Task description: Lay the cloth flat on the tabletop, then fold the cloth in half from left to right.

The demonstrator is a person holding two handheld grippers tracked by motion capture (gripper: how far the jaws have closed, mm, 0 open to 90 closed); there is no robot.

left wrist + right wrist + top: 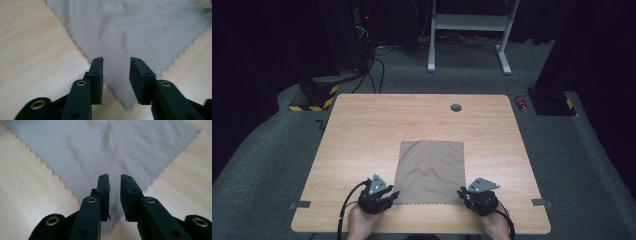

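Cloth (430, 172), grey with pinked edges, lies flat and slightly rippled on the wooden counter (362, 130), toward the 6 o'clock edge in the high view. Left gripper (388, 196) sits at the cloth's 7 o'clock corner, its jaws spread apart with that corner lying between them, the pads not pressing on it. Right gripper (463, 194) sits at the 5 o'clock corner, its jaws parted by a narrower gap, the corner of the cloth beneath and between them, again unpinched. Both hands rest at the counter's near edge.
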